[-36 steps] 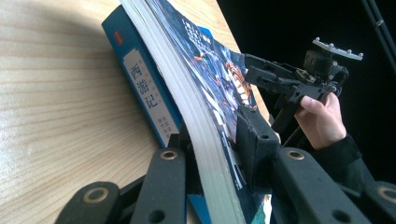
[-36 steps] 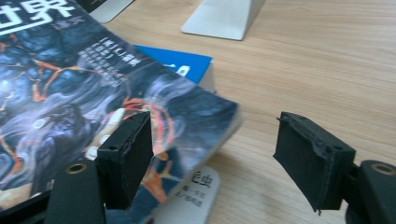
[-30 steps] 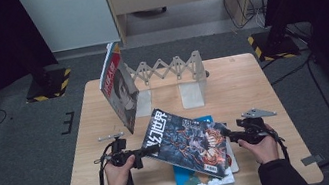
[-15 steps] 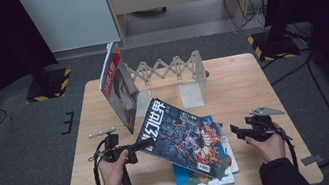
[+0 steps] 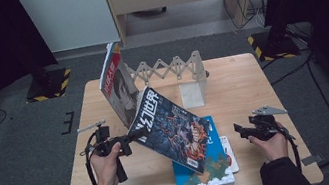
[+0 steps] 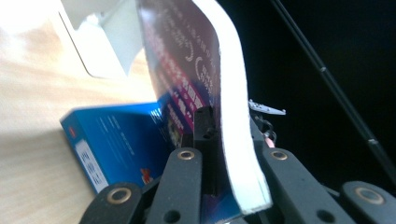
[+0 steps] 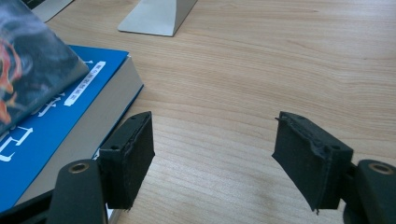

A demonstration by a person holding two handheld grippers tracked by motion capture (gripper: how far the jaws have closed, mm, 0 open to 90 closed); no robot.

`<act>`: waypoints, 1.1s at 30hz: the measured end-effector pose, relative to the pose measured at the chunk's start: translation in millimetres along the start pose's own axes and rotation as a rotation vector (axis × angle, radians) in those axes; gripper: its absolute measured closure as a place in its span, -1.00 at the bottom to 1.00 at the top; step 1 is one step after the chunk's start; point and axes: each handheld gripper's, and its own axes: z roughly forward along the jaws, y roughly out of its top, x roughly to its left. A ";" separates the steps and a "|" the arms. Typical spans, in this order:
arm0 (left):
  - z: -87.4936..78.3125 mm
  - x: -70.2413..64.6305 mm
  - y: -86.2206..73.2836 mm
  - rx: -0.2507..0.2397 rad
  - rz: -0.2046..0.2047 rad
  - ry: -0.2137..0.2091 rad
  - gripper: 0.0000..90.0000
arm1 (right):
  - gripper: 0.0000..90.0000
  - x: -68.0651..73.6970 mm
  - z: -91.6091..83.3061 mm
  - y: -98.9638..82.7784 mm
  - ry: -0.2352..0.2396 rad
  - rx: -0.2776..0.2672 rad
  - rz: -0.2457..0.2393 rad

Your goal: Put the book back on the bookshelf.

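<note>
My left gripper (image 5: pixel 132 137) is shut on the left edge of a dark magazine (image 5: pixel 173 126) and holds it tilted up above the table. In the left gripper view the pads (image 6: pixel 204 122) pinch the magazine (image 6: pixel 187 56) by its thick white page edge. The magazine's lower right corner rests over a blue book (image 5: pixel 211 173) that lies flat near the front edge. My right gripper (image 5: pixel 240 132) stands open just right of the blue book, with bare wood between its jaws (image 7: pixel 212 140). The blue book (image 7: pixel 60 121) lies to its left.
A red magazine (image 5: pixel 118 82) stands upright at the left end of an expanding rack (image 5: pixel 168 66) at the back of the wooden table (image 5: pixel 252 83). A white bookend (image 5: pixel 193 93) stands in front of the rack. Something white (image 5: pixel 231 155) pokes out under the blue book.
My left gripper has risen with the magazine's edge, so the magazine tilts more steeply and its right edge has drawn away from the right gripper. The right hand has barely moved.
</note>
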 end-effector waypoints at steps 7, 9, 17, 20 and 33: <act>-2.6 -17.0 14.5 -0.033 0.093 0.048 0.81 | -0.36 -2.9 -0.7 -0.6 -0.009 0.000 0.002; -3.2 -20.1 18.7 -0.037 0.114 0.057 0.81 | -0.36 -3.5 -0.9 -0.7 -0.010 -0.001 0.001; -11.8 -32.0 33.9 -0.086 0.169 0.079 0.81 | -0.36 -5.9 -1.5 -0.9 -0.019 0.002 0.000; -17.8 -31.9 36.5 -0.097 0.167 0.079 0.81 | -0.36 -6.7 -1.8 -1.0 -0.020 0.004 0.000; -55.5 -29.9 45.9 -0.143 0.185 0.120 0.82 | -0.34 -7.6 -1.4 -1.3 -0.028 0.007 -0.008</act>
